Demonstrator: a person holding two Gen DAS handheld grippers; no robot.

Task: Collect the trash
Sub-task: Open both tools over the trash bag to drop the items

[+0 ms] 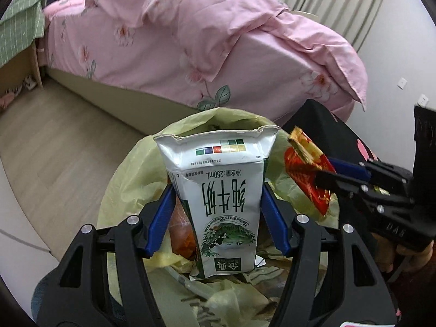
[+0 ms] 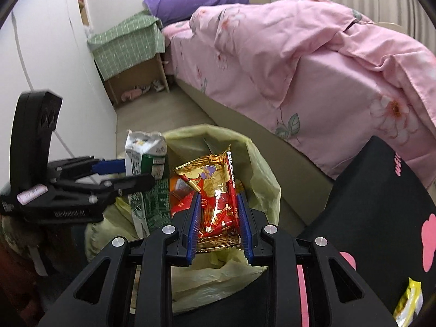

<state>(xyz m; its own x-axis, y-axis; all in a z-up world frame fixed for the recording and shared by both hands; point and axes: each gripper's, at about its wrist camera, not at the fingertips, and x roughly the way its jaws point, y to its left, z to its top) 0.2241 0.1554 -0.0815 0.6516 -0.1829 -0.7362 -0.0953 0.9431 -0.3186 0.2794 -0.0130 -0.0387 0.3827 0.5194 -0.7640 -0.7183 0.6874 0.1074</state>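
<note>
We've got left gripper [image 1: 218, 190] clamping the milk carton [image 1: 223, 190], right gripper [image 2: 219, 212] pinching the snack wrapper [image 2: 215, 185], both over the bin bag [image 2: 256, 163].

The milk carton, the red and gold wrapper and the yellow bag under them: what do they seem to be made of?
Milk carton: looks like coated paperboard, matte print, with a torn, creased top edge.
Red and gold wrapper: probably metallised plastic film, glossy, with mirror-like crinkles.
Yellow bag: thin, soft plastic film, slightly translucent, with limp folds at the rim.
</note>
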